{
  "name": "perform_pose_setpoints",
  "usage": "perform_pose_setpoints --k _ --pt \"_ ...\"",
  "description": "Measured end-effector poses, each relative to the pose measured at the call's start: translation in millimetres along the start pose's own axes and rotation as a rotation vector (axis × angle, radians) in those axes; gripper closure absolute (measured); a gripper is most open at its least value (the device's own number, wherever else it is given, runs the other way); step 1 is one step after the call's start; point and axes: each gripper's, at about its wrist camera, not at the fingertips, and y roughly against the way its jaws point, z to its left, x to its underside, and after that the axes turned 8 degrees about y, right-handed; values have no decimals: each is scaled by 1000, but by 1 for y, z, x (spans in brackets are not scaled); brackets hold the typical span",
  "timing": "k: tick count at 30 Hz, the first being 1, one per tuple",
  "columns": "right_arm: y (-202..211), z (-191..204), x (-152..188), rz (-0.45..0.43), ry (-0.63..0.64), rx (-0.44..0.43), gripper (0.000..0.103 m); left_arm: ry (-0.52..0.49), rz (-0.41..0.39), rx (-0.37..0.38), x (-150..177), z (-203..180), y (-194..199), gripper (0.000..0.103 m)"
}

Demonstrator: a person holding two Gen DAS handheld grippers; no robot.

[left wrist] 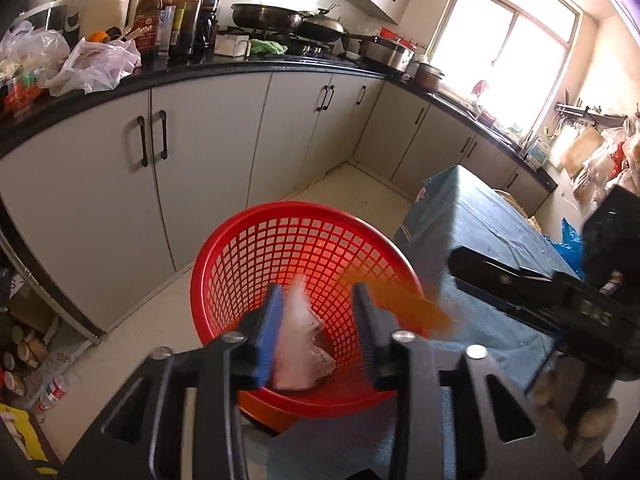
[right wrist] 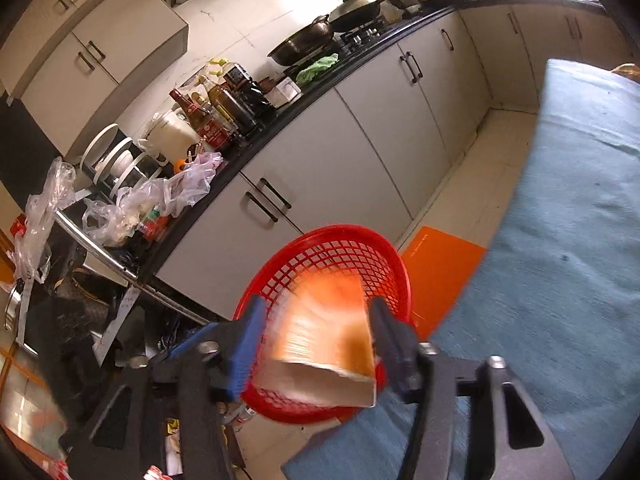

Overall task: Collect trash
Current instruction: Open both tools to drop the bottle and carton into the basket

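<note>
Wrapper (left wrist: 298,344): pale pink-white, crumpled, roughly triangular, small printed marks at the lower corner. Blurred; seen over the bottom of the red basket (left wrist: 224,264), against the blue pad of one finger of the left gripper (left wrist: 318,336), clear of the other. Fingers parted narrowly, not pressing on it from both sides.

Carton (right wrist: 324,356): orange faces, pale cardboard end, heavily blurred. Located between the fingers of the right gripper (right wrist: 316,340), above the basket (right wrist: 332,236) rim. Fingers moderately apart; contact with the pads not determinable through the blur. Same carton (left wrist: 404,304) visible in the left view as an orange streak at the basket's right rim.

Basket: round, lattice walls, set at the edge of a surface (left wrist: 492,224) covered in blue cloth. Flat orange sheet (right wrist: 440,268) just beside the basket, at the cloth's edge. Kitchen cabinets (left wrist: 208,148) behind, bottles (left wrist: 188,12) and woks (left wrist: 268,16) above.
</note>
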Motion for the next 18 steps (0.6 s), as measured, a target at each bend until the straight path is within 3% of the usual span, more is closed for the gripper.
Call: perform_pose_setpoints --k 1,7,18 --pt "-1 -2 1 2 -10 -2 36 -1 -5 0 1 0 2 54" --pt "14 -11 11 2 -29 26 36 -9 -27 0 4 -3 10 49" --pt "62 -39 39 -33 -101 94 35 -40 -27 -14 18 -17 22 45"
